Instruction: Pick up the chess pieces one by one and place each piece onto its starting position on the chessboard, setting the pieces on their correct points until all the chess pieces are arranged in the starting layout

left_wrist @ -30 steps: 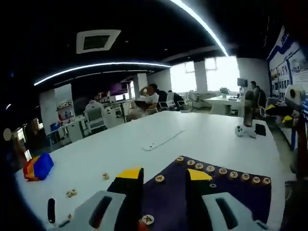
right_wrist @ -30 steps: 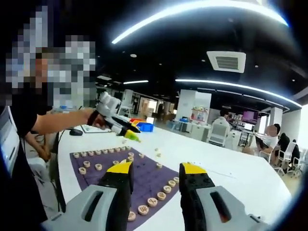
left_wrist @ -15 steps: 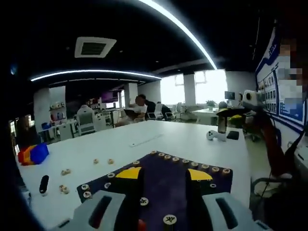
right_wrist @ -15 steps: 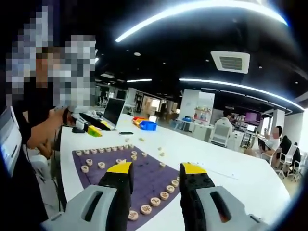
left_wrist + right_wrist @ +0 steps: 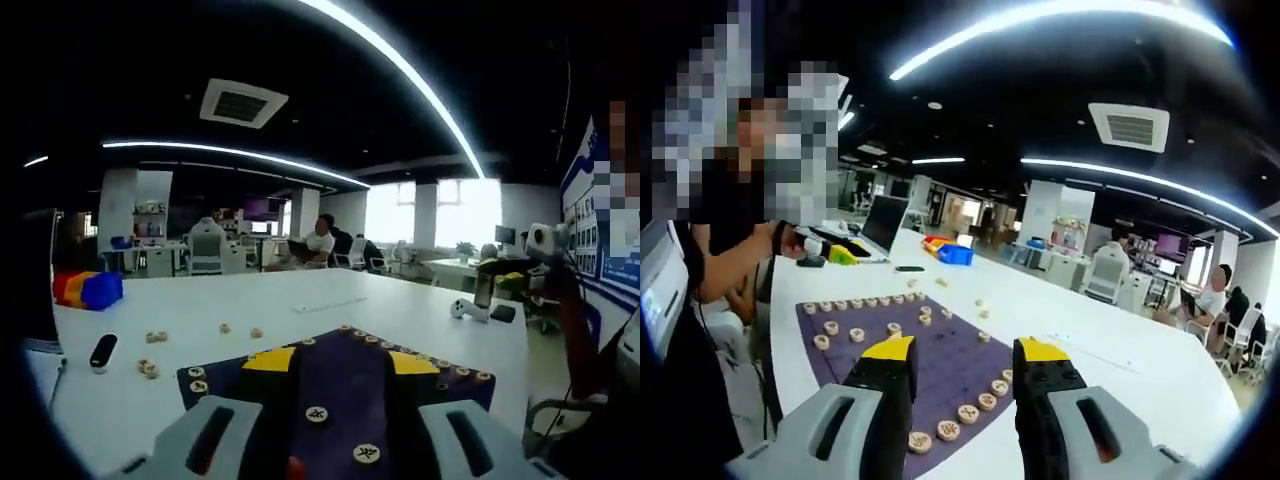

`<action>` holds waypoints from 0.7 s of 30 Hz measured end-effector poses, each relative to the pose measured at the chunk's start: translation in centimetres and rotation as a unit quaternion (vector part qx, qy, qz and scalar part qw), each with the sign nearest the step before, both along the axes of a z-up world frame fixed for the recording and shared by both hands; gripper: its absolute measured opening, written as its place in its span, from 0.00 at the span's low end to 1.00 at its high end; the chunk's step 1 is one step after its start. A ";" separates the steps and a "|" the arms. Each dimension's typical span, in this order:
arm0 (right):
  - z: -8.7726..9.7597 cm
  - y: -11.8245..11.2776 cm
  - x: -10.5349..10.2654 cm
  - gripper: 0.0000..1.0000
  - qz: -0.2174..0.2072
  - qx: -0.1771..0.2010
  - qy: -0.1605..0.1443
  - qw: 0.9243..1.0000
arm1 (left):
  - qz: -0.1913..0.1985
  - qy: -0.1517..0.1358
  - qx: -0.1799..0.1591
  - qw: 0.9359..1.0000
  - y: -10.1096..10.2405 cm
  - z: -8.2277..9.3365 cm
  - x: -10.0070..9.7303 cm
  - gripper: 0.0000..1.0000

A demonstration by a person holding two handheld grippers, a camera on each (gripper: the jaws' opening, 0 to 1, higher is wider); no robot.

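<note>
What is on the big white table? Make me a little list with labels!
table: white
board: purple chessboard lying flat on the table
pieces on board: round wooden chess pieces in rows along two edges
loose pieces: a few on the table beside the board
left gripper: open, empty
right gripper: open, empty
other things: blue bin, laptop

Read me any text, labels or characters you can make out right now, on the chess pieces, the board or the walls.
Nothing reads clearly.
Chess pieces on the purple chessboard: each carries a dark mark, too blurred to read.
Pieces in the right gripper view: marks too small to read.
Blue wall posters: print too small to read.
</note>
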State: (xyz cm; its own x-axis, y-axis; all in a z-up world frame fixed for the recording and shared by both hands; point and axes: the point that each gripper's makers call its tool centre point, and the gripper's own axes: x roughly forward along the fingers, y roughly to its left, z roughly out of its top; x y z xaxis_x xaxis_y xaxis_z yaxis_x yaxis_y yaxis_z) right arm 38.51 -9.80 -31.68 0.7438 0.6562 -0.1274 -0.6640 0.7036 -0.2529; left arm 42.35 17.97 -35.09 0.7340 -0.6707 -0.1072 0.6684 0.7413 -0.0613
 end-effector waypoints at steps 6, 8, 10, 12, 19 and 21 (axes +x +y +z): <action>-0.2 -0.3 0.4 0.39 -0.006 0.003 0.006 1.000 | -0.010 -0.008 0.007 1.000 -0.9 0.5 0.2 0.35; -0.3 -0.4 0.4 0.39 -0.007 0.005 0.007 1.000 | -0.009 -0.007 0.009 1.000 -0.9 0.5 0.4 0.35; -0.2 -0.5 0.5 0.39 -0.008 0.005 0.007 1.000 | -0.004 -0.006 0.010 1.000 -0.8 0.5 0.6 0.35; -0.2 -0.6 0.4 0.39 -0.009 0.005 0.006 1.000 | 0.000 -0.006 0.008 1.000 -0.5 0.7 0.8 0.35; 0.1 -0.7 0.4 0.39 -0.011 0.005 0.003 1.000 | 0.014 -0.002 0.019 1.000 -0.3 1.0 1.8 0.35; 0.1 -0.7 0.4 0.39 -0.011 0.005 0.003 1.000 | 0.019 -0.004 0.025 1.000 -0.3 1.2 2.5 0.35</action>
State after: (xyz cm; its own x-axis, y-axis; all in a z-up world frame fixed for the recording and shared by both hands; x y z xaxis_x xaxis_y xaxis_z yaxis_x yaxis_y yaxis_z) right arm 38.91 -10.49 -31.57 0.7573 0.6411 -0.1244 -0.6498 0.7207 -0.2417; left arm 44.88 17.69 -33.92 0.7592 -0.6368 -0.1346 0.6407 0.7676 -0.0182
